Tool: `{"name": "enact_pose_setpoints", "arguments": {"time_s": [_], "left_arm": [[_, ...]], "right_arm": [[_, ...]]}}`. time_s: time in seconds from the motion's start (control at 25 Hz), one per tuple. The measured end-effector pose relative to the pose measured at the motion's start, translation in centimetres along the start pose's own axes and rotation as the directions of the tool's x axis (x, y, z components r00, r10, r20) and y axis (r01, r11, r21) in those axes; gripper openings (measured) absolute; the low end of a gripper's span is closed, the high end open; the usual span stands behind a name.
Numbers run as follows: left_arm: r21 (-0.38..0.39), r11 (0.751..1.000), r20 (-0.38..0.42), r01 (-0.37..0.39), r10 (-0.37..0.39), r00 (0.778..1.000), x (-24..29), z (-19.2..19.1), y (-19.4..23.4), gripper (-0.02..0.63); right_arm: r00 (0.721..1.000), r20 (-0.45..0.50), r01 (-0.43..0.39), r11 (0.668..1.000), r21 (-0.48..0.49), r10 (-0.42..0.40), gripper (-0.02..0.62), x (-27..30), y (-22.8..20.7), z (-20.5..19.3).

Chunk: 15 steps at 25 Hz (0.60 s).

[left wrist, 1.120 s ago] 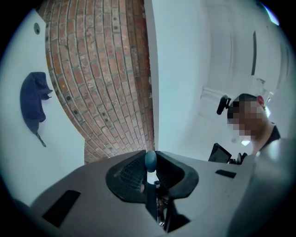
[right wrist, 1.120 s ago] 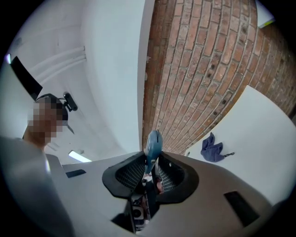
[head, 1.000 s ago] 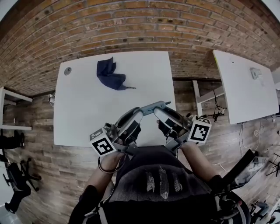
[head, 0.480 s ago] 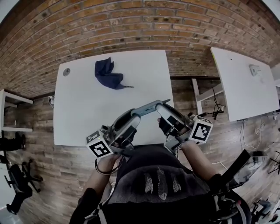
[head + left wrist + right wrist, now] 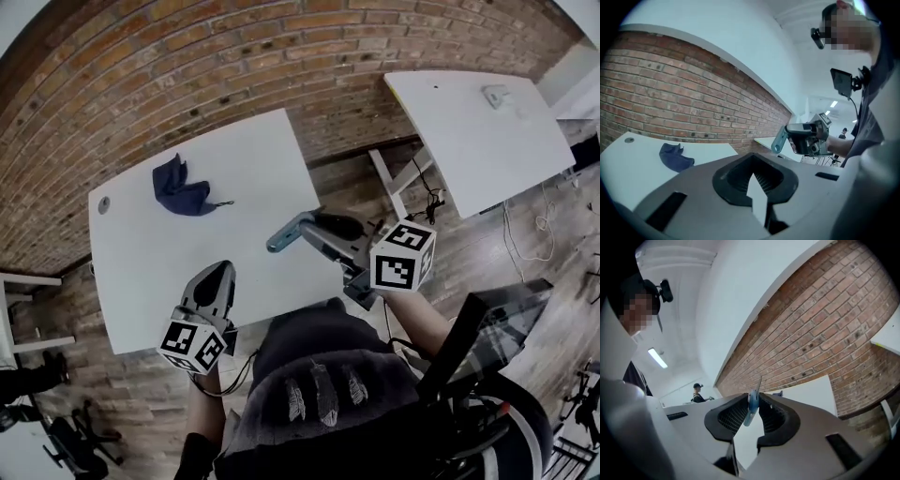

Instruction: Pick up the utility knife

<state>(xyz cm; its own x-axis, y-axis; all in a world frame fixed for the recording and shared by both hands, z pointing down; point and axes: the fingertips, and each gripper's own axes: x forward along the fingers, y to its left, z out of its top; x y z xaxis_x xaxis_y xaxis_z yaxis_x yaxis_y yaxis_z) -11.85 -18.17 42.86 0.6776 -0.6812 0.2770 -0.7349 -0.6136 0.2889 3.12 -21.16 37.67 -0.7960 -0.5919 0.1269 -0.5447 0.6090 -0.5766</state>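
The utility knife (image 5: 288,232), blue-grey, sticks out to the left from my right gripper (image 5: 314,230), which is shut on its handle above the white table's (image 5: 169,262) near right corner. In the right gripper view the knife (image 5: 750,417) stands upright between the pads with its thin blade (image 5: 759,383) up; these jaws have just been closing on it. My left gripper (image 5: 217,274) hovers over the table's front edge, apart from the knife. Its jaws (image 5: 753,177) have just closed and are shut on nothing. From the left gripper view the knife (image 5: 779,139) shows in the right gripper (image 5: 799,137) ahead.
A crumpled dark blue cloth (image 5: 180,192) lies at the table's far left, near a round grommet (image 5: 103,203). A second white table (image 5: 469,122) stands to the right across a gap with cables on the wood floor. A brick wall (image 5: 187,66) runs behind both.
Earlier both grippers met at the knife in front of me. Now the left one has come off it and dropped to the left; the right one carries the knife alone.
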Motion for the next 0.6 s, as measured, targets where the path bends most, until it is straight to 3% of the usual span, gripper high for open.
{"name": "enact_pose_setpoints", "arguments": {"time_s": [0.36,0.6], "left_arm": [[0.056,0.997,0.023,-0.045,0.044,0.999,1.4,2.1,-5.5,-0.005],[0.076,0.993,-0.007,-0.092,0.093,0.996,1.5,2.2,-6.9,-0.004]], "right_arm": [[0.996,0.004,-0.086,0.996,0.038,0.086,0.074,-4.8,-0.4,-0.7],[0.992,0.008,-0.124,0.989,0.084,0.123,0.072,-5.7,-1.9,-1.7]]}}
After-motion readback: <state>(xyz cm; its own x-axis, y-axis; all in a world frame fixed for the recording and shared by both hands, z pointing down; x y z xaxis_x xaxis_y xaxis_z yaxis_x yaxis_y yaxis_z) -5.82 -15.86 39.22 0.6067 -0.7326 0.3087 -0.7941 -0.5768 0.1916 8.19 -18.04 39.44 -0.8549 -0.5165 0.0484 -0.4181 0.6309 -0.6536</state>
